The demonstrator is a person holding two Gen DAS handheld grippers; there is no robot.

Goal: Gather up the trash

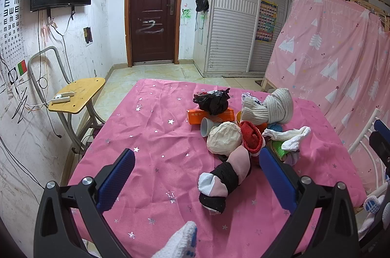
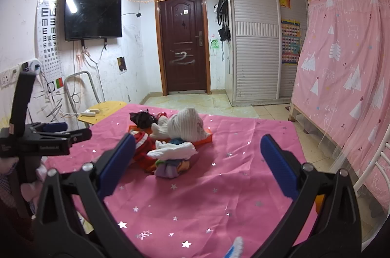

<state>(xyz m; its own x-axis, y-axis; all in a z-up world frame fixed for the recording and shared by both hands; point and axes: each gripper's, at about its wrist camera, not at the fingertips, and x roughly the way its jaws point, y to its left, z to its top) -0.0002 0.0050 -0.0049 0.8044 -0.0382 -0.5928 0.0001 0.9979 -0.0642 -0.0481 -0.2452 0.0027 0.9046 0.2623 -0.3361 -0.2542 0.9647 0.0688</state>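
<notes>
Both claws hover above the worktop (image 1: 151,126), which is covered in a pink star-print cloth; neither holds anything.

Left claw (image 1: 196,175): jaws wide apart, empty. It looks pitched down toward the near end of the pile, likely lining up a first pick. The sock roll (image 1: 220,181) (black, pink, white) lies on the cloth between the two fingers, nearer the right one and not touching either.

Pile, left wrist view, left to right:
- black bag (image 1: 212,102), crumpled, resting on top of the orange box (image 1: 195,115)
- cup (image 1: 207,126) on its side, touching the box
- cream wad (image 1: 224,138), just beside the cup
- red sock (image 1: 252,138), touching the wad
- grey sock (image 1: 273,106), knotted, at the back
- white sock (image 1: 292,136), at the right edge

Judgement: the bag, the cup and the wad read as trash; the socks do not. All are heaped in contact, so lifting one may drag its neighbours.

Right claw (image 2: 197,160): jaws wide apart, empty, held back from the pile. From this view the pile sits ahead between the fingers, toward the left one, with the red sock (image 2: 142,145) just behind that finger. The trash items lie on the far-left side, mostly hidden by socks; the left claw appears better placed for them.

No bin is visible in either view.
</notes>
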